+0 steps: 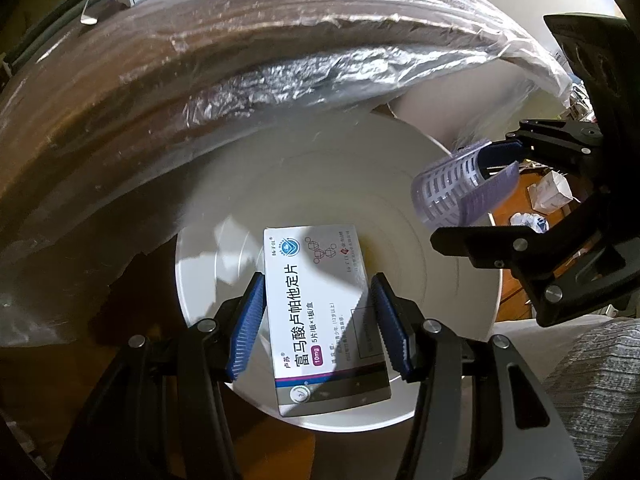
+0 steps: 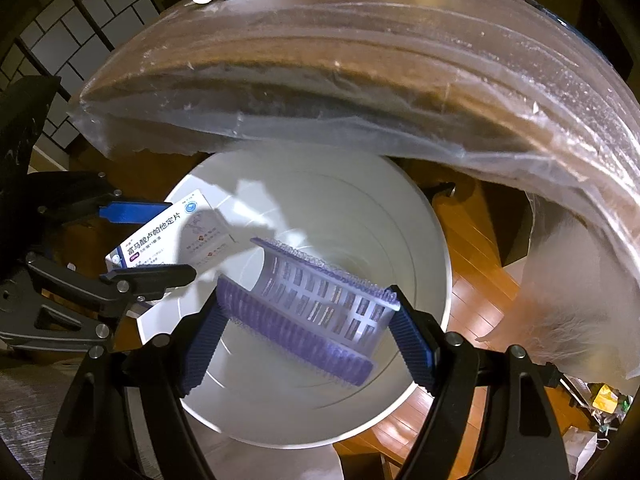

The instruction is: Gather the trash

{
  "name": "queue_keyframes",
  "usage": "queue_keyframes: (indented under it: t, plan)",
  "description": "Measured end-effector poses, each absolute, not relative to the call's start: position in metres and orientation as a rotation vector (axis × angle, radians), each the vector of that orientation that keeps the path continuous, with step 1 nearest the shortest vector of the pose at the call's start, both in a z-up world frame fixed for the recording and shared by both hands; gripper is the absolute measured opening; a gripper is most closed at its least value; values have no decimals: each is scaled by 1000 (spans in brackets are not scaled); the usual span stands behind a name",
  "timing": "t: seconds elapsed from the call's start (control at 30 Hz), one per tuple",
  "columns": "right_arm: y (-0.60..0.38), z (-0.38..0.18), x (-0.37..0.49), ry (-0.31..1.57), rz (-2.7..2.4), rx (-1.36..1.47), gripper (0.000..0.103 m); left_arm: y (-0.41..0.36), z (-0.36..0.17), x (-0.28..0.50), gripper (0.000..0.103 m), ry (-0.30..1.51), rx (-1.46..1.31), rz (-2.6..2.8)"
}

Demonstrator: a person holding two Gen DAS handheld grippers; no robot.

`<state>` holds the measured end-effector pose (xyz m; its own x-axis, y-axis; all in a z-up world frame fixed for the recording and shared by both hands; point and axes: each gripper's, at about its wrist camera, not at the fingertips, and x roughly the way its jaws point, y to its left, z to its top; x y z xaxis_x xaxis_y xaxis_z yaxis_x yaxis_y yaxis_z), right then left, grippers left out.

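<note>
My left gripper had its jaws pinching a white medicine box over the white bin, at about nine o'clock of the bin's mouth. At three o'clock my right gripper held a purple perforated hair roller, jaws pressed on its ends, below the plastic-wrapped worktop edge.

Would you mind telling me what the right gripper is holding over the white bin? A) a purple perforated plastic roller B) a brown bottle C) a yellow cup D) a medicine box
A: the right gripper has its blue pads on either side of the purple perforated roller above the white bin; the left gripper holds the medicine box.
</note>
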<state>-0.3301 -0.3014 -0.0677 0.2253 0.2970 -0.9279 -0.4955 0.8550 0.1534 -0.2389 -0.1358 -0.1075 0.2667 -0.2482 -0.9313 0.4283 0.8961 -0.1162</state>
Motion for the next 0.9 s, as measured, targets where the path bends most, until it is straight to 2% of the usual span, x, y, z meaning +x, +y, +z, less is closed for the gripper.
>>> queue_keyframes:
  t: [0.9]
  plan:
    - [-296, -85, -322, 1285, 520, -200, 78, -142, -120, -225, 55, 1289, 181, -454]
